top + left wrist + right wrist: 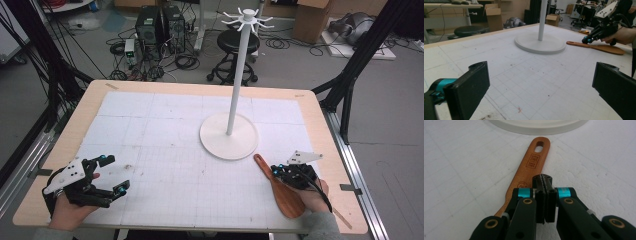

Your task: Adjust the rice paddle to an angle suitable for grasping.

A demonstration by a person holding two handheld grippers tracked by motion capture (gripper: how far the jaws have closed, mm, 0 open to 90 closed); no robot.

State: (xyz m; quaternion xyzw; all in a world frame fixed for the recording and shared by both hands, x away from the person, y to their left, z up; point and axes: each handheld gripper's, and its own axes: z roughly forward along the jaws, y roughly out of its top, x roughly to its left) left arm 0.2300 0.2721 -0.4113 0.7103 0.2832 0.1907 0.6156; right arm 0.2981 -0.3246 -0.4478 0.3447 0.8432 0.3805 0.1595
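High view: the right tool rests over the long brown wooden spatula, which lies flat on the counter beside the round base of the tall white hook stand; the left tool waits apart, empty.

Left gripper view: its jaws stand wide over bare grid.

Right gripper view: jaws pressed together beside the handle, gripping nothing. This looks like the approach step; next they must part and straddle the handle.
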